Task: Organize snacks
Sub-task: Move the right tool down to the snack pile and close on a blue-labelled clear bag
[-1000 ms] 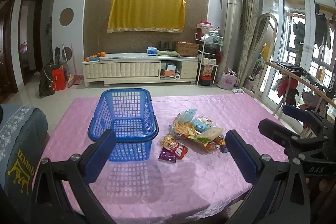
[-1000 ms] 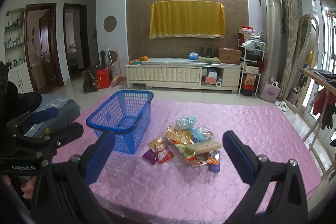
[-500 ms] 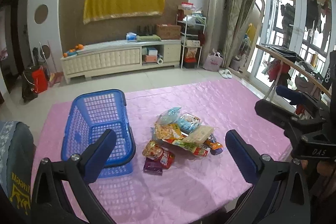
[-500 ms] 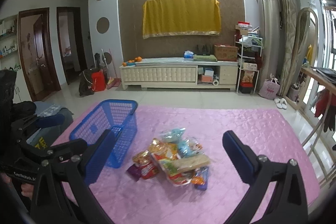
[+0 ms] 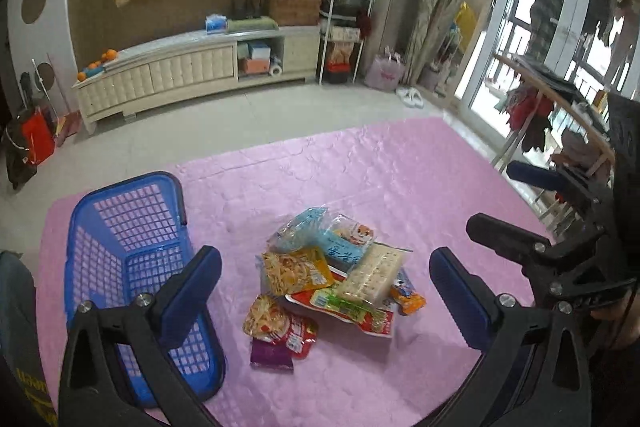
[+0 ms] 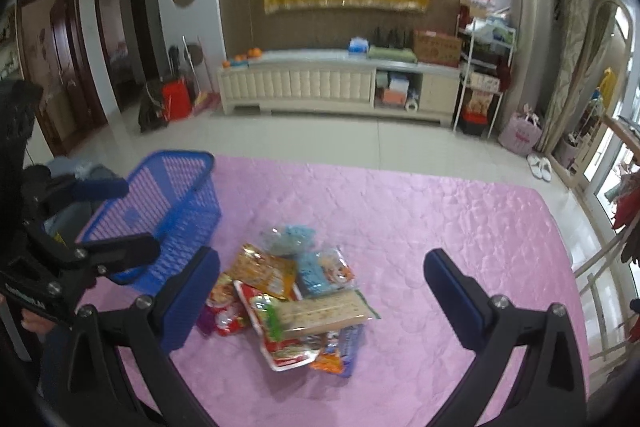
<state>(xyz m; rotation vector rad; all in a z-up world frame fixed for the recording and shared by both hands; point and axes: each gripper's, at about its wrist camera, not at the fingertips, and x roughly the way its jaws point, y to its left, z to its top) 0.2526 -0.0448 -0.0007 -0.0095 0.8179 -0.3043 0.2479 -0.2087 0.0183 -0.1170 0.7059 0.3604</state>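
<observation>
A pile of snack packets [image 5: 332, 275] lies in the middle of the pink table [image 5: 380, 167]; it also shows in the right wrist view [image 6: 296, 295]. An empty blue mesh basket [image 5: 132, 235] stands to its left, also in the right wrist view [image 6: 172, 211]. My left gripper [image 5: 326, 291] is open, above and short of the pile. My right gripper [image 6: 322, 291] is open, likewise above the pile. Each gripper shows in the other's view: the right one [image 5: 532, 211] at the right, the left one [image 6: 104, 219] at the left by the basket.
A grey cushioned chair [image 6: 72, 171] sits at the table's left edge. A drying rack with clothes [image 5: 560, 115] stands right of the table. A cream TV cabinet [image 6: 340, 83] stands across the tiled floor.
Both grippers have tilted downward and moved closer to the table, so the snack pile now sits between each pair of fingers. The left one also swung right, away from the basket.
</observation>
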